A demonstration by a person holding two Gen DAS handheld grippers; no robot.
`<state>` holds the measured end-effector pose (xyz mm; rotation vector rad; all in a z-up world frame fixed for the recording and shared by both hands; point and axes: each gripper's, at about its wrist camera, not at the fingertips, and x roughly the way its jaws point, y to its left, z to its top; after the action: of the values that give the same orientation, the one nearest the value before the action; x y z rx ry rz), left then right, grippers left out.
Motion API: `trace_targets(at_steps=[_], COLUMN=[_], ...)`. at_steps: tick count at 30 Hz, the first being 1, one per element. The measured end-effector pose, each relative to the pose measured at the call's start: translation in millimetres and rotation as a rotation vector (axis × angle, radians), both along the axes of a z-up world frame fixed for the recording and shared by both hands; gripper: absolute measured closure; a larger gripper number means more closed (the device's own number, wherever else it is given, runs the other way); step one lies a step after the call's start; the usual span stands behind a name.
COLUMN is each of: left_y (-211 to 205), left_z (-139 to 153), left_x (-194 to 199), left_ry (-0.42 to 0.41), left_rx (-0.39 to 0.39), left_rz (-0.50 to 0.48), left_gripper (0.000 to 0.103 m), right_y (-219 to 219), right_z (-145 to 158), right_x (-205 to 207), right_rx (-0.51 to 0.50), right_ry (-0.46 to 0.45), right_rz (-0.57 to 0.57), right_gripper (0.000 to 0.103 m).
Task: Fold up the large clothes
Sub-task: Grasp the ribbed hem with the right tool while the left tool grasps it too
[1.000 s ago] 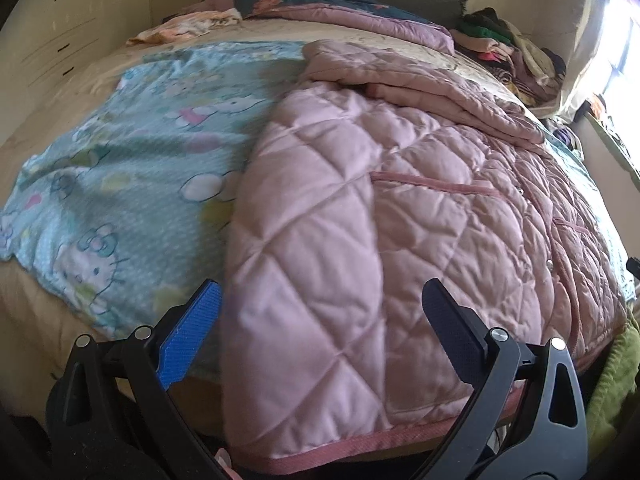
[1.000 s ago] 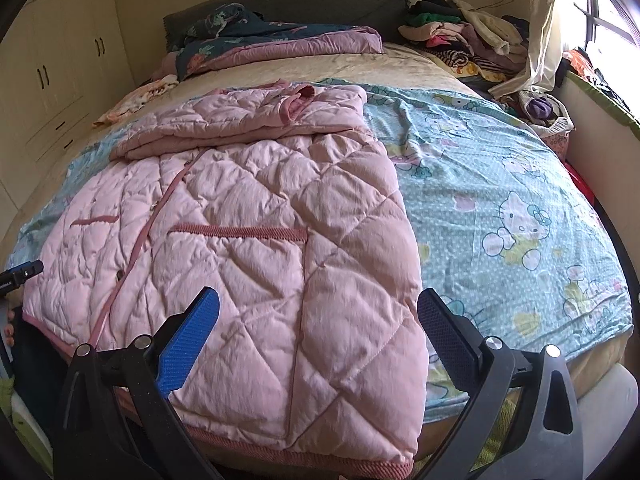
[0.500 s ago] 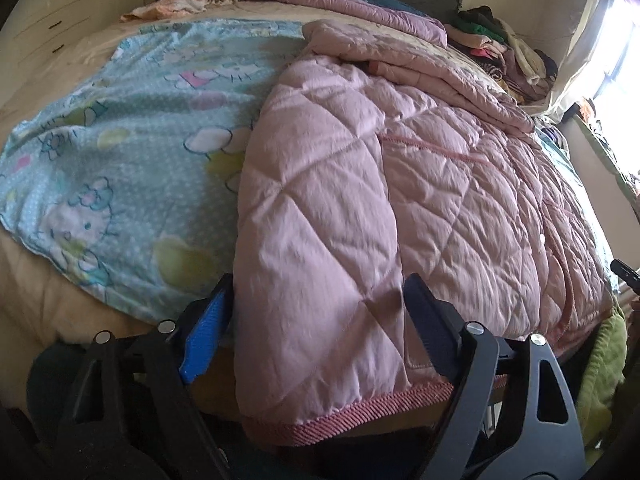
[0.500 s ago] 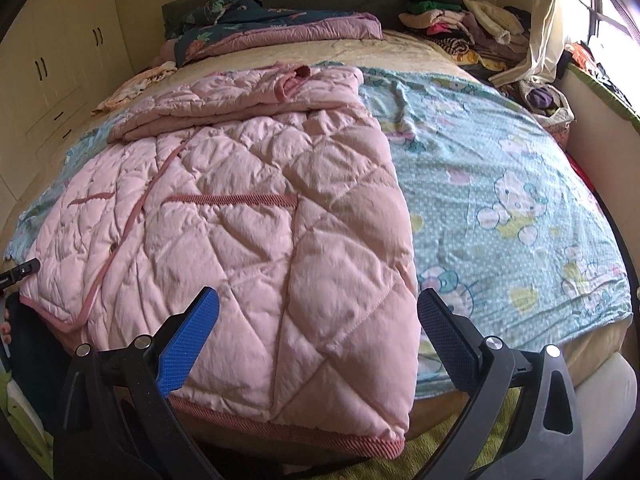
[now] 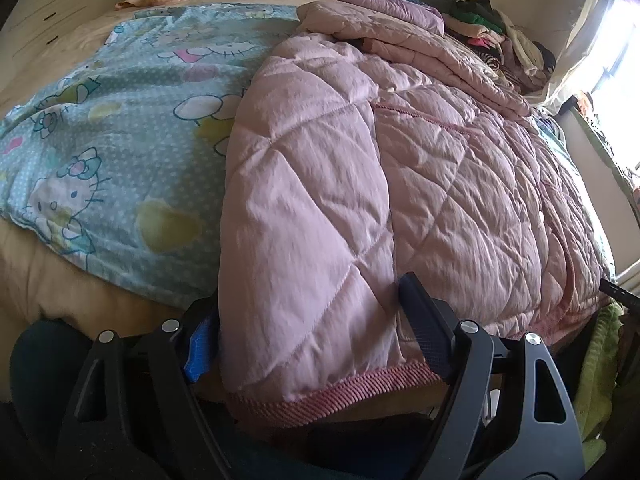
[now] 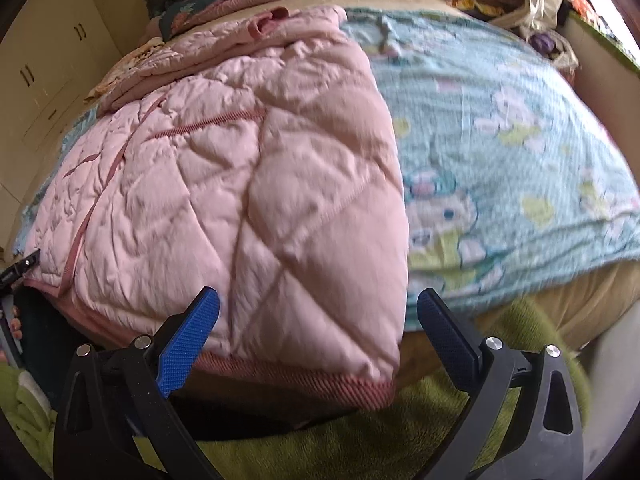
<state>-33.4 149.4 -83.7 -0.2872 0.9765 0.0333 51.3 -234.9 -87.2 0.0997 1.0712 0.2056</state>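
A large pink quilted jacket (image 5: 400,168) lies spread on the bed, its ribbed hem hanging over the near edge; its folded sleeves lie at the far end. It also shows in the right wrist view (image 6: 240,184). My left gripper (image 5: 308,320) is open, its fingers on either side of the jacket's left hem corner, the blue left pad partly hidden behind the fabric. My right gripper (image 6: 316,320) is open just before the jacket's right hem corner, the jaws wide on either side of it.
A light blue Hello Kitty sheet (image 5: 112,140) covers the bed (image 5: 52,280) under the jacket. Piles of clothes (image 5: 504,40) and bedding lie at the headboard. A green blanket (image 6: 360,436) lies below the bed edge. Cream cupboards (image 6: 36,72) stand at the left.
Both grippers have dropped lower and moved in to the jacket's hem corners. The left gripper's fingers have narrowed around the left corner.
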Motion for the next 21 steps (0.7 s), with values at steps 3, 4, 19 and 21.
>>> trace_targets(at_steps=[3,4,19,21], left_y=[0,0,-4,-6], left_z=[-1,-1,0,3], left_x=[-1,-1,-5,-7], left_ry=[0.004,0.007,-0.006,-0.014], left_rx=[-0.001,-0.003,-0.001,0.008], left_rz=[0.0,0.0,-0.01,-0.013], left_gripper=[0.028,0.027,0.034,0.047], right_y=[-5,-5,-6,-4], right_z=[-4,-5,-3,5], right_x=[-4,-6,-12,-15], right_rx=[0.043,0.051,0.156,0.165], right_ry=[0.017,0.022,0.0,-0.042], right_rz=[-0.003,0.001,0.009,0.026], right_gripper=[0.005,0.009,0.053,0.063])
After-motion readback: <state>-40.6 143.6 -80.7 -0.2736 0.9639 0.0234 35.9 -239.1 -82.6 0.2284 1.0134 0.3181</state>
